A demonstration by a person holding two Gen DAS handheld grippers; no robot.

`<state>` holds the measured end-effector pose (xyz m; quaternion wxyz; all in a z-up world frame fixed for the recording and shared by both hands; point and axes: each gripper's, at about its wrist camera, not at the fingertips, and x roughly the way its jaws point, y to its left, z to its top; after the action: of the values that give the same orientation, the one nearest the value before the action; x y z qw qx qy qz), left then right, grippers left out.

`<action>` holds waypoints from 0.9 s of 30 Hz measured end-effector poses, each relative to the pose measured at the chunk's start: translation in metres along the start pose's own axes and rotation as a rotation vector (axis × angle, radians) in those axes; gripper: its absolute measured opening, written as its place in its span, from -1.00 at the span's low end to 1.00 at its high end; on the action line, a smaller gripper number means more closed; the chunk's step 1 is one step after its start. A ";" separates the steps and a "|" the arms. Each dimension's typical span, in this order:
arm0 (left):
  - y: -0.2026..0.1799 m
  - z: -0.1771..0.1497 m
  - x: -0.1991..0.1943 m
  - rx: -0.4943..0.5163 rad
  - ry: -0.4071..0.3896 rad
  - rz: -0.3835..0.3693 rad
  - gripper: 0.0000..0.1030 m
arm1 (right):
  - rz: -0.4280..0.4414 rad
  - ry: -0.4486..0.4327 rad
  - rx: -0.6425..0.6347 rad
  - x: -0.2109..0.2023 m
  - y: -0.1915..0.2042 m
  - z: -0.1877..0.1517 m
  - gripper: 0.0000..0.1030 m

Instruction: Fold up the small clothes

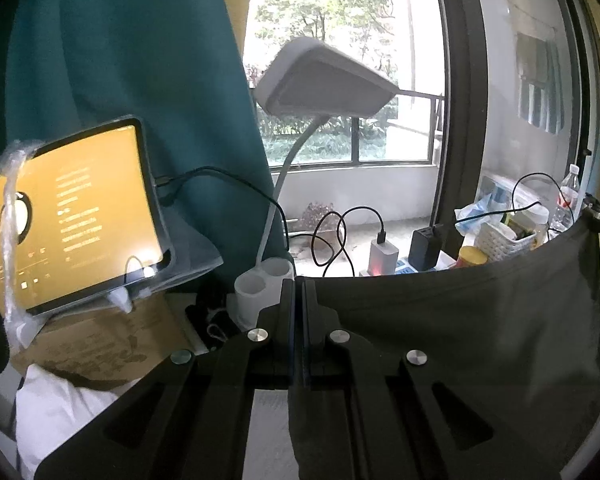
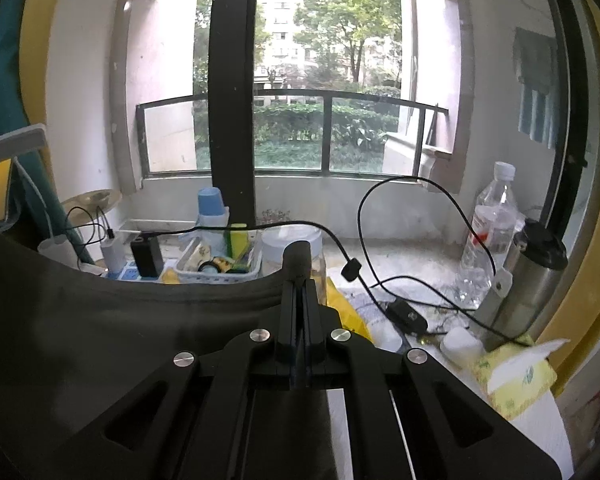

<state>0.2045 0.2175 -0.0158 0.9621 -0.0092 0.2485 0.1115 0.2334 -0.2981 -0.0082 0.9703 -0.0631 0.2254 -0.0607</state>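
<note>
A dark grey garment [image 1: 460, 320] hangs stretched in the air between my two grippers. My left gripper [image 1: 299, 284] is shut on its left upper corner, and the cloth spreads to the right from the jaws. In the right wrist view the same garment [image 2: 120, 320] fills the lower left. My right gripper [image 2: 300, 280] is shut on its right upper corner, with a bunched tip of cloth poking above the fingertips. The hem sags in a curve between the two grips.
A tablet [image 1: 76, 212] with a yellow screen stands at left on a cardboard box [image 1: 112, 340]. A white desk lamp [image 1: 324, 80], chargers [image 1: 384, 256] and cables sit behind. A basket [image 2: 220, 264], plastic bottle [image 2: 492, 224], steel mug [image 2: 536, 276] and tissue pack [image 2: 512, 376] crowd the windowsill side.
</note>
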 end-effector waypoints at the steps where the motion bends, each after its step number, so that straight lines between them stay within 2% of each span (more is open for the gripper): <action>1: 0.000 0.000 0.005 0.001 0.004 -0.001 -0.98 | -0.003 0.000 -0.003 0.003 0.000 0.000 -0.94; 9: 0.002 -0.004 0.038 0.035 0.049 0.051 -0.98 | -0.022 0.037 -0.028 0.037 0.000 -0.007 -0.94; 21: -0.007 -0.027 0.080 0.090 0.136 0.083 -0.98 | -0.071 0.091 -0.094 0.076 0.012 -0.026 -0.94; 27: -0.005 -0.038 0.094 0.081 0.174 0.084 -0.98 | -0.084 0.127 -0.102 0.093 0.014 -0.039 -0.94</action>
<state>0.2678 0.2292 -0.0944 0.9310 0.0305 0.3356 0.1403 0.3001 -0.3013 -0.0846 0.9462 -0.1176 0.2866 -0.0937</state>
